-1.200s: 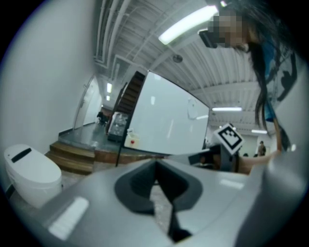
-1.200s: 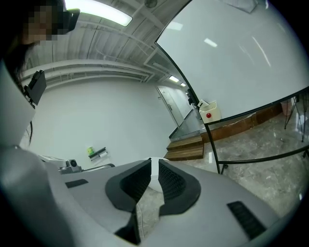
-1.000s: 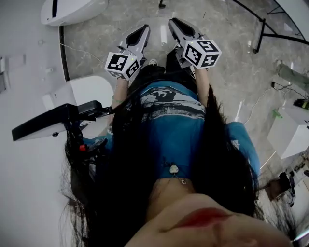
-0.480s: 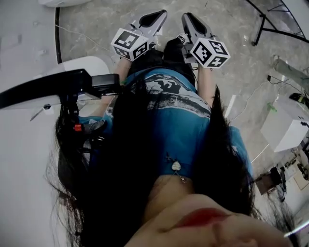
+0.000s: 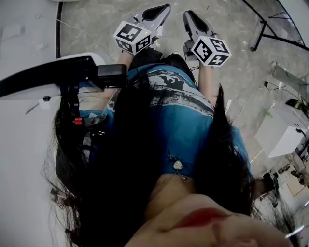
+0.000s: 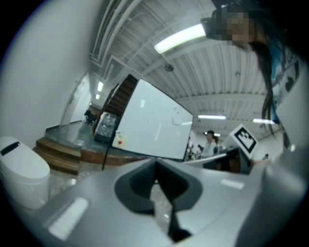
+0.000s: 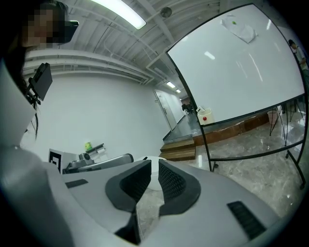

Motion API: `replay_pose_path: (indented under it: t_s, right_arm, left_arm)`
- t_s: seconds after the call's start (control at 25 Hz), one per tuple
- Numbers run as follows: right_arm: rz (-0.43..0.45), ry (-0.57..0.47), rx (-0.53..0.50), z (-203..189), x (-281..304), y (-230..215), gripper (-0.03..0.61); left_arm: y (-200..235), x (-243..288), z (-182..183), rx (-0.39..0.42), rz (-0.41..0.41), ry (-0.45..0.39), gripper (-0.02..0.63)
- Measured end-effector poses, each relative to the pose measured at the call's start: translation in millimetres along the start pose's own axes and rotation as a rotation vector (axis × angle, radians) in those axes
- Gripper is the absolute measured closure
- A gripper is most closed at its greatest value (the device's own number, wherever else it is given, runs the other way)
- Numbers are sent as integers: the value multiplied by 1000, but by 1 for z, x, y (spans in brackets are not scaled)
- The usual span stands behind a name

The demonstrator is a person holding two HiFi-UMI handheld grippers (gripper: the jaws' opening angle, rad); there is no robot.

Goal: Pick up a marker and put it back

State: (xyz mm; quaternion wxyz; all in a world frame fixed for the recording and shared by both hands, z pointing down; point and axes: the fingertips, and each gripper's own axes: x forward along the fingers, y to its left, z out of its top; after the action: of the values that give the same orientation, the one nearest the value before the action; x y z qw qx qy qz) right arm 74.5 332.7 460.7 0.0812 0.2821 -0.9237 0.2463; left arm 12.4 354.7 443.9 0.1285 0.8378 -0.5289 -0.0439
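At the far left of the head view a white bench (image 5: 21, 159) runs along the frame's edge, with a black bar-shaped device (image 5: 48, 75) reaching across it toward the person's long dark hair (image 5: 116, 159). The person's blue printed shirt (image 5: 181, 120) fills the middle. Both arms are held out in front over the grey stone floor (image 5: 91, 21). The left gripper (image 5: 163, 8) points away from the body, its marker cube (image 5: 133, 36) facing up. In the left gripper view its dark pads meet at the tips, with only a thin slit below them and nothing caught between. A tilted whiteboard (image 6: 154, 120) stands beyond them and a rounded white object (image 6: 21, 169) sits low on the left. Just beside it, the right gripper (image 5: 188, 14) lies roughly parallel, its cube (image 5: 211, 50) a little nearer the body. In the right gripper view its ribbed pads stand a narrow gap apart, holding nothing, with floor showing through the gap. Further right in the head view are a black tubular stand (image 5: 263, 29) and a white box (image 5: 280, 132). Where the marker lies cannot be told from any view.
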Motion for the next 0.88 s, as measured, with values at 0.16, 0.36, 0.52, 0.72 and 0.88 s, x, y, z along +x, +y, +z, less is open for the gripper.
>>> replay_pose_path:
  t_s: [0.16, 0.36, 0.52, 0.72, 0.88]
  right_arm:
    - [13, 2, -23, 9, -3, 2, 526]
    - [19, 6, -34, 15, -24, -11, 526]
    - [17, 5, -40, 15, -24, -12, 526]
    - [23, 10, -42, 13, -23, -11, 526]
    - [31, 15, -42, 8, -20, -9, 526]
  left_arm:
    - [-5, 6, 6, -2, 3, -5, 612]
    - [-29, 20, 9, 7, -1, -10, 612]
    - [-28, 21, 10, 9, 2, -19, 612]
    - [-27, 20, 9, 8, 7, -19, 612]
    - [-26, 17, 4, 9, 12, -14, 612]
